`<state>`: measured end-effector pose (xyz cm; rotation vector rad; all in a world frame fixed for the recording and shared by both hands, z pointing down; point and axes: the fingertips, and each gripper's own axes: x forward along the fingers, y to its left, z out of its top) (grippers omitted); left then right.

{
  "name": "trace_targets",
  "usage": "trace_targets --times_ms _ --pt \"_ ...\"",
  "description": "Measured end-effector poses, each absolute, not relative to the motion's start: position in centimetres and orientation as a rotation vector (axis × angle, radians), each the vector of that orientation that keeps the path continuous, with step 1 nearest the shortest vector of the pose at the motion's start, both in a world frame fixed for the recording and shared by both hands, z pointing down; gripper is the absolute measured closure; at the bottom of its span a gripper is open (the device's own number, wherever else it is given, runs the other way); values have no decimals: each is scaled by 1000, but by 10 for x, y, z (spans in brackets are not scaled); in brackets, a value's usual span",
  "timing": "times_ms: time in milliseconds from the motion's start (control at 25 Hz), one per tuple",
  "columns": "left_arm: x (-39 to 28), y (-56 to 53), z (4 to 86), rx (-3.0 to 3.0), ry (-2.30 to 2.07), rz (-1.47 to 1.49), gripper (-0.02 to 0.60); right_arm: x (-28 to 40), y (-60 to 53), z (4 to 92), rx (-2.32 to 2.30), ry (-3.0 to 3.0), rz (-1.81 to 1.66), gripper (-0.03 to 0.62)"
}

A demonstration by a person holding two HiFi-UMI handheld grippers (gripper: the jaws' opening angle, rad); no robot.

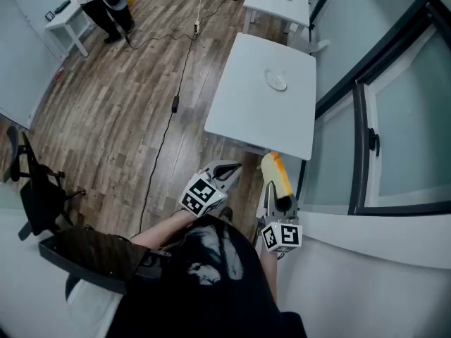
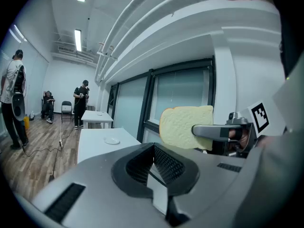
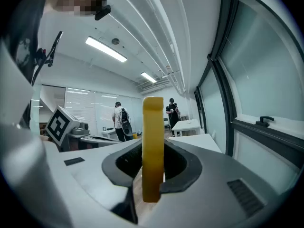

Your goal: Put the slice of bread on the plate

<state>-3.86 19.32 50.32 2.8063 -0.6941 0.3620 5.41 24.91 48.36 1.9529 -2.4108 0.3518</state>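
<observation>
The right gripper (image 3: 153, 177) has its jaws clamped on the slice of bread (image 3: 153, 146), which stands on edge between the pads, its yellow crust facing the right gripper view and most of the slice rising above the jaws. In the head view the slice is held in the air over the wooden floor (image 1: 120, 118), just short of the near edge of the white bench (image 1: 243, 115), beside the grey wall under the window (image 1: 405, 139). The plate (image 1: 276, 80), small and white, lies on the far half of that bench, well apart from the bread. The left gripper (image 2: 153, 150) is held just beside the right one, nearer the person's body; its jaws are together with nothing between them, and its own view looks past them to the flat, pale face of the slice, pinched at its lower right by the other gripper. A black cable (image 1: 169, 118) runs across the floor to the left of the bench. A second white table (image 1: 278, 2) stands beyond the first, a black chair (image 1: 35, 189) sits at the left edge, and people stand at the far end of the room
</observation>
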Motion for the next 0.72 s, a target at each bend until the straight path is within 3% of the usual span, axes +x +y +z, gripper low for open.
trace_targets --times_ms 720 --pt "-66 178 515 2781 -677 369 586 33 231 484 2007 -2359 406 502"
